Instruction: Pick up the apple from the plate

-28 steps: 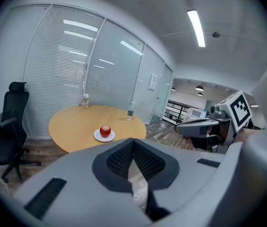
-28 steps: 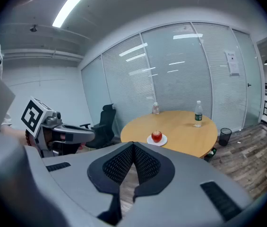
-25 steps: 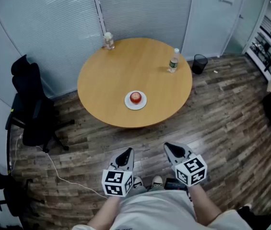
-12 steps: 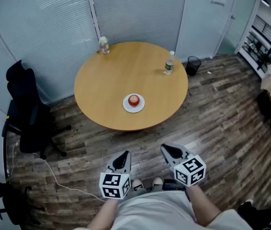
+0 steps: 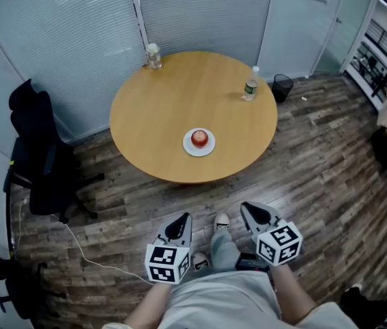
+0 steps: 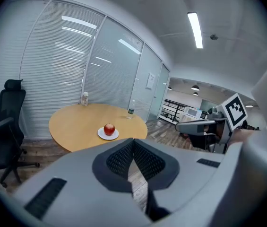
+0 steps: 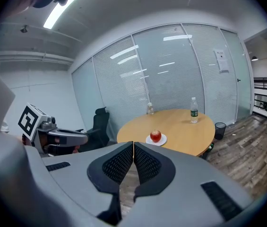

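Wooden plank floor (image 5: 330,177) lies under both grippers, and a glass wall with blinds (image 5: 77,40) closes the room far ahead of them. The left gripper (image 5: 178,225) and the right gripper (image 5: 251,212) are held side by side, low and close to the person's body, both pointing forward toward a round wooden table (image 5: 152,115).

In the left gripper view the two jaws are pressed together with no gap, and nothing is between them. The right gripper view shows the same: jaws closed on each other and empty.

The apple (image 5: 199,138) is red and sits on a white plate (image 5: 199,151) at the near part of the table. It is ahead of both grippers and well apart from them, roughly between the lines on which they point.

Farther ahead, beyond the apple, a water bottle (image 5: 251,88) stands toward the right gripper's side, and a small jar (image 5: 153,55) stands at the far edge of the table. A black office chair (image 5: 39,163) is well out on the left gripper's side. One shoe (image 5: 221,221) of the person is between the two grippers.
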